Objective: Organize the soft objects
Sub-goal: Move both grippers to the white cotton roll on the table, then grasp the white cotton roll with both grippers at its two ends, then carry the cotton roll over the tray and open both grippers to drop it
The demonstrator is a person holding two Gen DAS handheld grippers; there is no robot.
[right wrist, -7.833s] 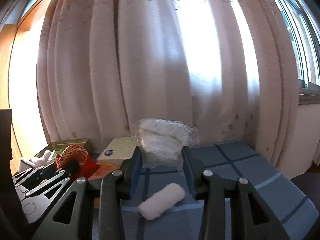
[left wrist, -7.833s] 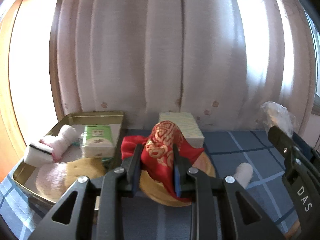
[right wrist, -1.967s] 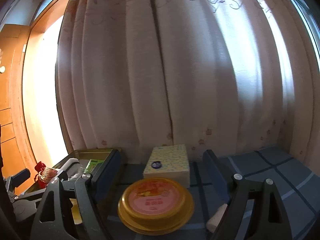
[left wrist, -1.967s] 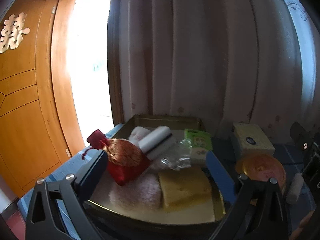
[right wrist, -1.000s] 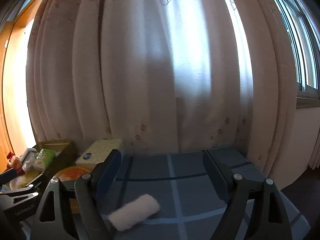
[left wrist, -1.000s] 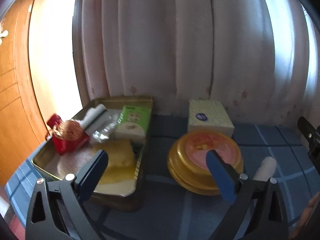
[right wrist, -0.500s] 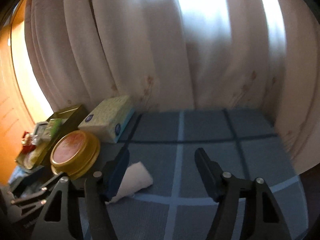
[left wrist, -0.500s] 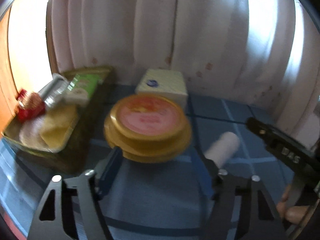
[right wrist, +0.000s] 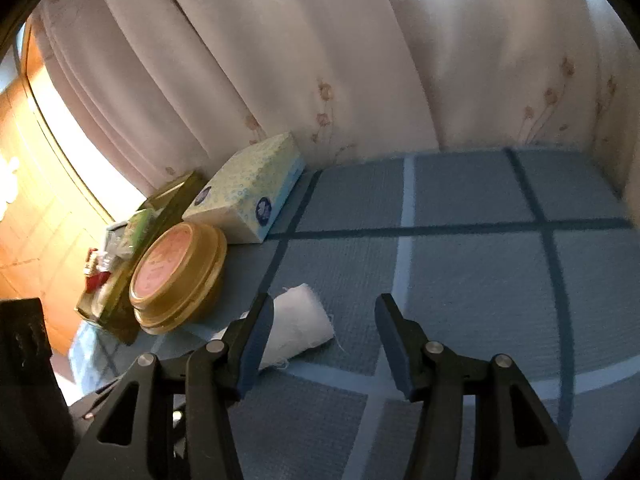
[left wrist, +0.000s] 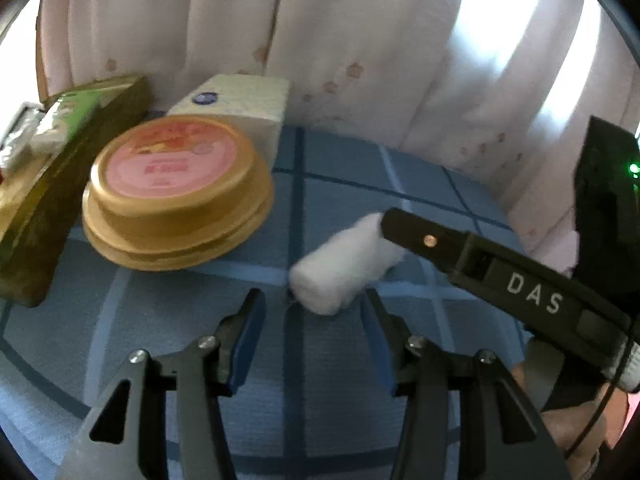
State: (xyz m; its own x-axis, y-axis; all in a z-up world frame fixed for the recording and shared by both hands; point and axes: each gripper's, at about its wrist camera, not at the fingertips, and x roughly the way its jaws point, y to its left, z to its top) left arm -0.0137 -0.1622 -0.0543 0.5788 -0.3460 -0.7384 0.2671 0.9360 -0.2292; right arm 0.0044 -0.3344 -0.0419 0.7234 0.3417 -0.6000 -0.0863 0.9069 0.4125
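Note:
A white rolled cloth (left wrist: 344,266) lies on the blue checked tablecloth (left wrist: 328,380). My left gripper (left wrist: 314,322) is open just in front of it, the roll's near end between the fingertips' line. A finger of my right gripper (left wrist: 424,236) reaches over the roll's far end. In the right wrist view the roll (right wrist: 298,326) lies beside the left finger, and the right gripper (right wrist: 324,324) is open and empty. The gold tin tray (left wrist: 48,168) holding soft things stands at the left; in the right wrist view it (right wrist: 120,308) shows with a red pouch (right wrist: 94,276).
A round gold lidded tin (left wrist: 176,192) sits beside the tray, also in the right wrist view (right wrist: 178,276). A tissue box (left wrist: 240,108) stands behind it by the pink curtain (left wrist: 360,40). Bare tablecloth (right wrist: 480,280) stretches to the right.
Both grippers let their loads go into the tray, then swung right. Now both have dropped low to the white roll and narrowed their opening.

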